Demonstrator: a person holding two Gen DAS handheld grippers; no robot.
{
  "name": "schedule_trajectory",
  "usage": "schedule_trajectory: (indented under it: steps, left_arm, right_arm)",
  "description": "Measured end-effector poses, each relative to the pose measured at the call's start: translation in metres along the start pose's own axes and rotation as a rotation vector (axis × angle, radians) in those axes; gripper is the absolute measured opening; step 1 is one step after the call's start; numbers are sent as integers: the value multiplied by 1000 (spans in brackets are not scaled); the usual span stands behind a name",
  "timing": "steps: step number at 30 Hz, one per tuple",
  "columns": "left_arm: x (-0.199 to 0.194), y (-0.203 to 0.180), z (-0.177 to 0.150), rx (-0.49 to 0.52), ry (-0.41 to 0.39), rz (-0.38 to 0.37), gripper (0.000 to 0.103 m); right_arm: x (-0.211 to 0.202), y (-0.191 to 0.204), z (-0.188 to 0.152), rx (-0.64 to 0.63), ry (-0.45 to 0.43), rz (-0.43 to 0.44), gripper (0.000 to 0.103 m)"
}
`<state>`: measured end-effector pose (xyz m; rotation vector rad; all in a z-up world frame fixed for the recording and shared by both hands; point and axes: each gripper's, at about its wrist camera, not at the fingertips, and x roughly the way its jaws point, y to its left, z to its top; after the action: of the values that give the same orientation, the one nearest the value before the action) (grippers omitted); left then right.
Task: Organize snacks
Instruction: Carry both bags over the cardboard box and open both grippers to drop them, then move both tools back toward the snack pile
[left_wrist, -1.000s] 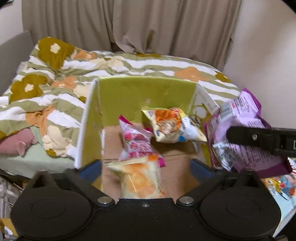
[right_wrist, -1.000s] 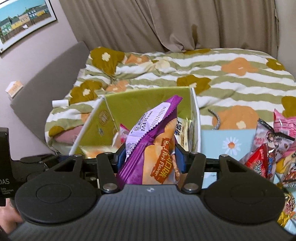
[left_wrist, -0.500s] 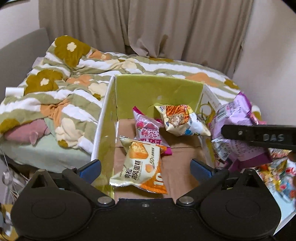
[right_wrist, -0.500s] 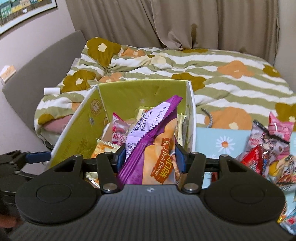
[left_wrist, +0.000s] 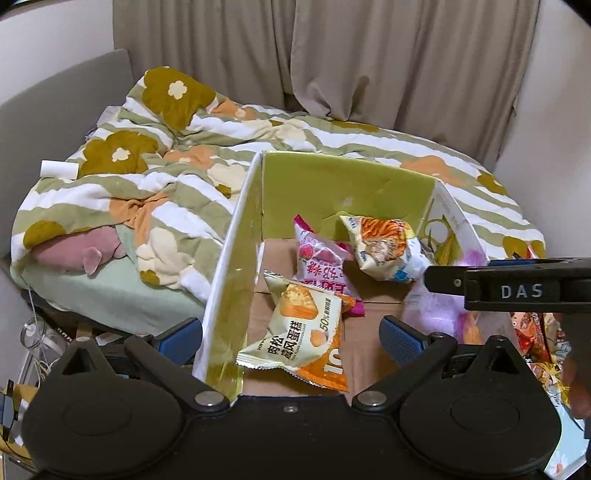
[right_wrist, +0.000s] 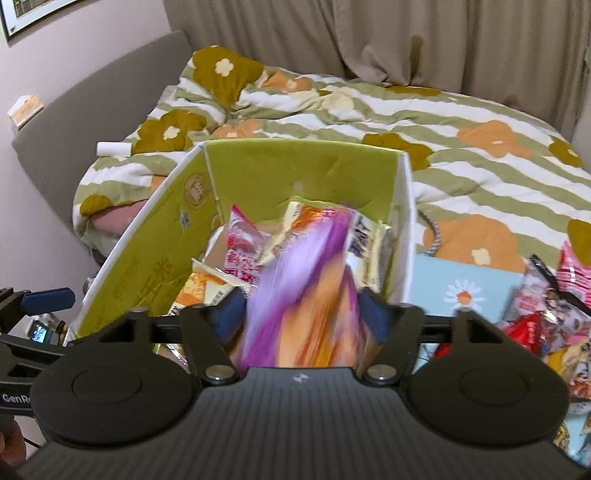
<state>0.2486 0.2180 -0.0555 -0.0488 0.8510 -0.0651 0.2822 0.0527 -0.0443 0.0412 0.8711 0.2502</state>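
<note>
While the right tongs (right_wrist: 301, 314), just opened, release the purple bag (right_wrist: 303, 295), the box (right_wrist: 295, 170) lies directly ahead below; left tongs (left_wrist: 291, 332) open, empty.

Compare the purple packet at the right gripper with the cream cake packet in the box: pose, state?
The purple packet stands on end between the right gripper's just-opened jaws, motion-blurred; the cream cake packet lies flat and sharp on the box floor, touched by neither gripper. Purple-and-orange wrapper versus cream-and-orange. Both are sealed snack packets.

Black gripper (left_wrist: 291, 338) — blue pads (left_wrist: 400, 338), "DAS"-marked.
</note>
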Motion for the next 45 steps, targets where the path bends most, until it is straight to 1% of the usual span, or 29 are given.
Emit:
schedule_trajectory:
  steps: [1,4,8,14,23,27,29,33,37,40,42,45]
  left_arm:
    - [0,0,0,-1,0,6,103]
    - [-1,3,0,-7,0,17,103]
    - [-1,7,-1,-14,2,24,103]
    - [-5,6,0,-9,-6,28,103]
    - [-27,0,2,21,-60,15,103]
    - [-39,-6,5,44,-78,-2,103]
    - [-44,-11,5,58,-83,-12,103]
    - [-54,-24,3,94,-92,-68,103]
    - [-61,-44,-3,146,-110,-131,103]
    - [-64,-63,-7,176,-116,-177,103]
    - [-66,-78,-10,200,-116,-199,103]
    - [-69,-101,-13,235,-120,-216,103]
  right_arm:
    - [1,1,0,2,-7,3,103]
    - [2,2,-2,-4,-37,25,103]
    - [3,-1,-5,6,-49,49,103]
    - [-1,-3,-7,11,-57,57,103]
    - [-24,2,-7,-13,-116,61,103]
    - [-45,4,-8,-24,-135,22,103]
    - [-59,2,-11,-4,-151,10,103]
    - [-89,-7,-21,56,-201,-13,103]
    - [-119,-17,-36,101,-242,-86,103]
    - [-136,-25,-48,92,-248,-145,103]
    - [-147,-35,-59,101,-259,-195,103]
    - [-164,-55,-75,142,-274,-238,103]
